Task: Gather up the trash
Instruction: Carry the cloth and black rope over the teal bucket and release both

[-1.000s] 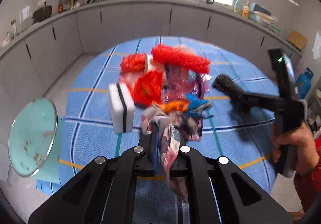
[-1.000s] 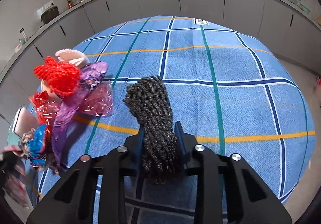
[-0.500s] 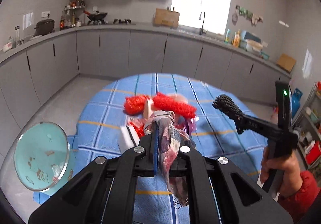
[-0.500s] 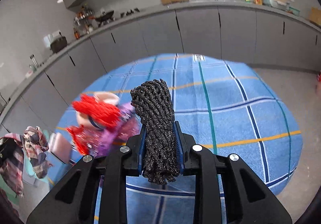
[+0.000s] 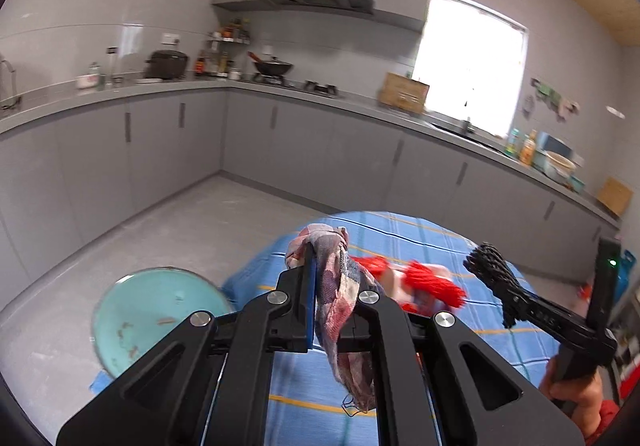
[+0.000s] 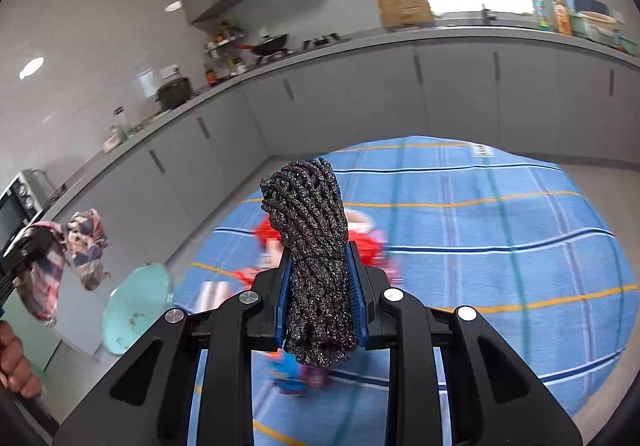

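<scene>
1. While both hands are raised above the table [image 6: 520,206], the left claw [image 5: 334,278] is clenched on a limp patterned rag [image 5: 340,310], which drapes over its fingers and hangs below them.
2. The right claw [image 6: 318,286] is clamped around a thick bundle of black netting [image 6: 312,246], which stands upright between the blue pads.
3. Judging by this, two pieces of trash are picked up but not yet dropped: the open teal bin [image 5: 156,310] sits low beside the table, with only small scraps showing inside.
4. More trash is left on the blue checked cloth: a blurred heap of red mesh and wrappers [image 5: 424,282].
5. The left view shows the right claw from the side, with the netting poking out at its tip. Only the right view shows the microwave [image 6: 16,206] on the counter and the far stretch of the cloth, which looks bare.
</scene>
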Available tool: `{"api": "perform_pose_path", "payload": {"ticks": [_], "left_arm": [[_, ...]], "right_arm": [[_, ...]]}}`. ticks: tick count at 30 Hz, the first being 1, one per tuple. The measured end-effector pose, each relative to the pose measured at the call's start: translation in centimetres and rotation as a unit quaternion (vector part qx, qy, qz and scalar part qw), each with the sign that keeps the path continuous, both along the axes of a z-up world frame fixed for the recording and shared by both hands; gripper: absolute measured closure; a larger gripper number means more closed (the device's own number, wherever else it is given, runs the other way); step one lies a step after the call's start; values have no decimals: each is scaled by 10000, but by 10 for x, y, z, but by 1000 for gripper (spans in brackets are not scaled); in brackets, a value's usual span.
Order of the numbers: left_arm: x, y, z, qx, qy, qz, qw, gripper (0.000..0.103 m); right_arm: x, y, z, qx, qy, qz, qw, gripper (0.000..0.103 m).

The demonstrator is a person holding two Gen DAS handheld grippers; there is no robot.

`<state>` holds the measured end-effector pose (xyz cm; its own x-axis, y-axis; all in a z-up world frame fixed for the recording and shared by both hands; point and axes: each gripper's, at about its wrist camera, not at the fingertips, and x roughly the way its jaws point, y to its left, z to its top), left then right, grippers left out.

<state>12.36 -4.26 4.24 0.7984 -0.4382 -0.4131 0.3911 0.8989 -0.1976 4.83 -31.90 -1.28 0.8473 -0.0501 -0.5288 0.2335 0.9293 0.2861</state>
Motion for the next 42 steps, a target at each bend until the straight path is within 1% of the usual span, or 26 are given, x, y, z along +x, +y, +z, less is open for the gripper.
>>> {"api": "perform_pose_path", "payload": {"ticks": [5, 11, 15, 19, 23, 28, 42], "left_arm": [[6, 32, 4, 24, -86, 461, 9989, 97], [19, 70, -2, 60, -4, 981, 9952, 97], [28, 89, -12, 72, 105, 1198, 9927, 97], [38, 105, -23, 47, 225, 1353, 9905, 97], [46, 119, -39, 9, 371, 1464, 9885, 97], [65, 129, -58, -30, 586, 1578, 9857, 97], [95, 138, -108, 116, 1152, 1686, 9789, 97]], "right_arm": [[25, 44, 4, 46, -28, 509, 9987, 77], [59, 107, 5, 50, -7, 1180, 9930, 77], [78, 149, 2, 23, 53, 1561, 9877, 77], [98, 182, -6, 17, 168, 1798, 9836, 77], [114, 204, -15, -56, 278, 1892, 9815, 77], [137, 225, -31, -122, 486, 1859, 9813, 77], [175, 253, -70, -282, 959, 1955, 9756, 77]]}}
